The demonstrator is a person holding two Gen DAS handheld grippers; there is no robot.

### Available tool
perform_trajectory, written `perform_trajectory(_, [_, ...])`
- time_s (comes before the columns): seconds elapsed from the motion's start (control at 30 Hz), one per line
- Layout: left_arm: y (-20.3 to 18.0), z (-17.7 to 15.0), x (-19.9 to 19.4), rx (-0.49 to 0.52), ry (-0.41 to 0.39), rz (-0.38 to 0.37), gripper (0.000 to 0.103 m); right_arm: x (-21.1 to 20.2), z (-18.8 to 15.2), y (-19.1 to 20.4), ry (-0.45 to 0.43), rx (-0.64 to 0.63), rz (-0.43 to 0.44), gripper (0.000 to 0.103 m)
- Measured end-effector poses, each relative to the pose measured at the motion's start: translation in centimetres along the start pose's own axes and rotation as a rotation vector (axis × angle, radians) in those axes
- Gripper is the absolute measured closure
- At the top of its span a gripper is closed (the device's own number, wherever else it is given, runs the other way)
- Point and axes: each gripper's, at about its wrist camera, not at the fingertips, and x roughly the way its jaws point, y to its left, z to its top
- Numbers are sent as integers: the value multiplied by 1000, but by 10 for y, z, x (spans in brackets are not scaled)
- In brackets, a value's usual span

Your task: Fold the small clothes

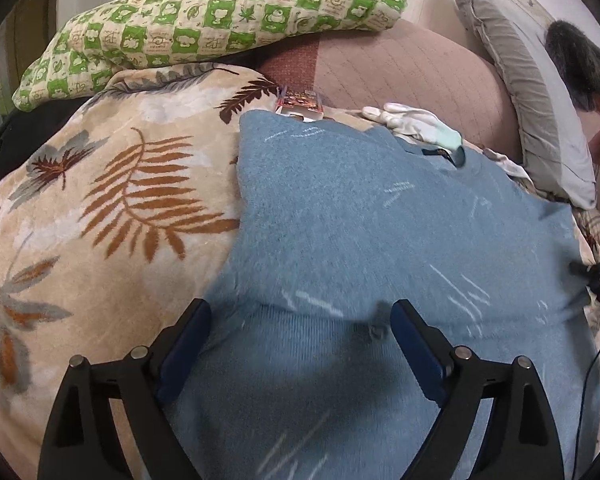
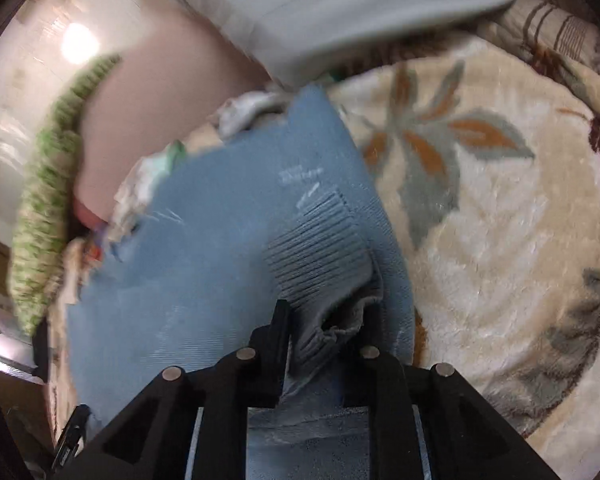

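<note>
Lying under spread left gripper (image 1: 300, 312), blue sweater (image 1: 380, 220), cuff pinched by right gripper (image 2: 328, 312)

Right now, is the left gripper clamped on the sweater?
No: the left gripper is wide open over the blue sweater, pinching nothing.

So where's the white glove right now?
In the left wrist view the white glove lies top right, just past the blue sweater's collar, against the pink cushion.

Ahead of the black left gripper (image 1: 300, 316), a light blue sweater (image 1: 360, 208) with pale flecks. Left of it, a cream blanket (image 1: 100, 200) with brown and grey leaves; beyond, a green-and-cream checked pillow (image 1: 220, 12).
</note>
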Motion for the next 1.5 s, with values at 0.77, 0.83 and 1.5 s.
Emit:
perform_trajectory(0.77, [106, -231, -213, -451, 233, -102, 12, -254, -236, -103, 310, -85, 420, 20])
perform_trajectory(0.83, [103, -240, -199, -492, 279, -130, 12, -236, -237, -105, 321, -22, 456, 20])
perform_trajectory(1.5, [115, -255, -188, -535, 387, -121, 95, -177, -267, -107, 421, 30, 253, 86])
